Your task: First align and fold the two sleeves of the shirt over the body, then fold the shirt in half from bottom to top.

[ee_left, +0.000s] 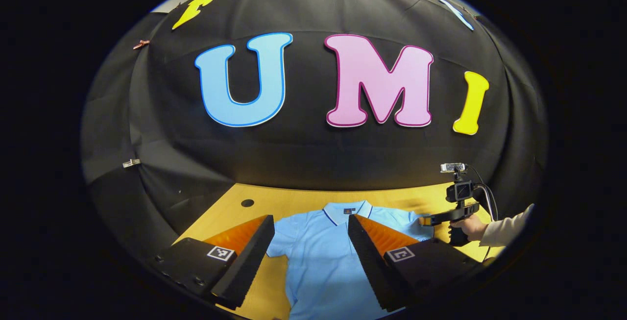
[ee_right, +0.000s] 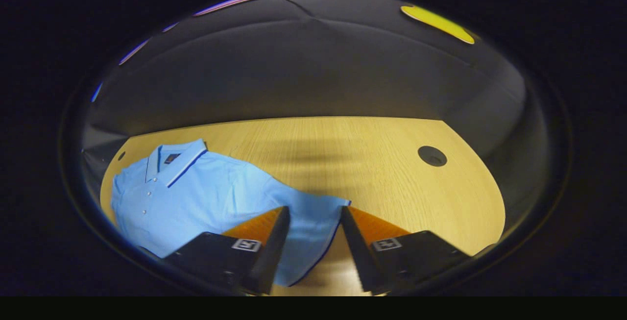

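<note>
Wooden table (ee_right: 372,163), blue polo shirt (ee_left: 318,256), unreadable collar label (ee_left: 348,210)

No text on anything here can be read.

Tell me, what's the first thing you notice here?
A light blue shirt lies flat on a yellow wooden table, collar toward the black wall. In the right gripper view, one sleeve stretches out sideways between the open fingers of the right gripper. In the left gripper view, the left gripper hangs open above the shirt's chest.
</note>
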A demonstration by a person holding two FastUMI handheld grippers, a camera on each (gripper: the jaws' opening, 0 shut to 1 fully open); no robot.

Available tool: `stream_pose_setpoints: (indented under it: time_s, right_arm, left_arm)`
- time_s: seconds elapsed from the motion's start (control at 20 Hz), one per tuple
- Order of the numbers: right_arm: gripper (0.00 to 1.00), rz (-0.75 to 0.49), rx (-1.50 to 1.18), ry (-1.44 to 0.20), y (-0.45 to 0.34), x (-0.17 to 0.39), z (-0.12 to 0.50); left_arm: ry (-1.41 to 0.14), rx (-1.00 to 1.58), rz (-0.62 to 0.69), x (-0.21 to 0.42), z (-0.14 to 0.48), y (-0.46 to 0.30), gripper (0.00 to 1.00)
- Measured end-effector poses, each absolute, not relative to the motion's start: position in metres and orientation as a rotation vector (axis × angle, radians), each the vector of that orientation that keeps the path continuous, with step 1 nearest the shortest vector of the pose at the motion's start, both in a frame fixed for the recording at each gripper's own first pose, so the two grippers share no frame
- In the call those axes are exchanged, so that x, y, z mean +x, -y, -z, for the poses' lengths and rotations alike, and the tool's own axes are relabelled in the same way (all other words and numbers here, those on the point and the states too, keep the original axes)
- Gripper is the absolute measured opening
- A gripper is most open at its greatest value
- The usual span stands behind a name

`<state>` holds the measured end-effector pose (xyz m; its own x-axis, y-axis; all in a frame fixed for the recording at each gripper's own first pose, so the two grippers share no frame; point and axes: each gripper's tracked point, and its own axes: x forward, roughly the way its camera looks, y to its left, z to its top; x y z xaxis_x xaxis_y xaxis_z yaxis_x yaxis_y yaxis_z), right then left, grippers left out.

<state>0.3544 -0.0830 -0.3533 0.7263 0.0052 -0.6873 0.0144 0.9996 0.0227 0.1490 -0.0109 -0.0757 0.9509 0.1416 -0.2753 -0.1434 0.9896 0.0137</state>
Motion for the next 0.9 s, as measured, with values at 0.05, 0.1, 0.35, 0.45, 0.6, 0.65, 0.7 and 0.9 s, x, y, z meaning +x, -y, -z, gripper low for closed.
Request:
stream_pose_setpoints:
  time_s: [0.05, 0.1, 0.35, 0.45, 0.6, 0.65, 0.7, 0.9]
  right_arm:
    - [0.48, 0.009, 0.036, -0.761, 0.081, 0.354, 0.354]
    - [0.26, 0.018, 0.051, -0.768, 0.079, 0.353, 0.353]
    - [0.08, 0.031, 0.101, -0.795, 0.067, 0.35, 0.349]
    - [0.08, 0.03, 0.082, -0.764, 0.063, 0.351, 0.334]
    - [0.08, 0.021, 0.038, -0.711, 0.047, 0.352, 0.306]
    - [0.08, 0.014, 0.027, -0.707, 0.039, 0.352, 0.299]
    - [0.08, 0.006, 0.024, -0.705, 0.028, 0.35, 0.293]
    - [0.08, -0.056, -0.009, -0.689, -0.032, 0.344, 0.279]
  left_arm:
    - [-0.282, -0.014, -0.143, 0.149, 0.077, 0.012, 0.97]
    - [-0.28, -0.021, -0.142, 0.148, 0.078, 0.013, 0.97]
    - [-0.262, -0.036, -0.148, 0.137, 0.076, 0.009, 0.96]
    - [-0.265, -0.061, -0.164, 0.131, 0.08, 0.002, 0.97]
    - [-0.275, -0.051, -0.185, 0.121, 0.085, -0.01, 0.97]
    - [-0.28, -0.022, -0.188, 0.118, 0.086, -0.013, 0.97]
    - [-0.28, 0.004, -0.185, 0.116, 0.088, -0.016, 0.97]
    - [-0.306, -0.049, -0.149, 0.113, 0.105, -0.021, 0.97]
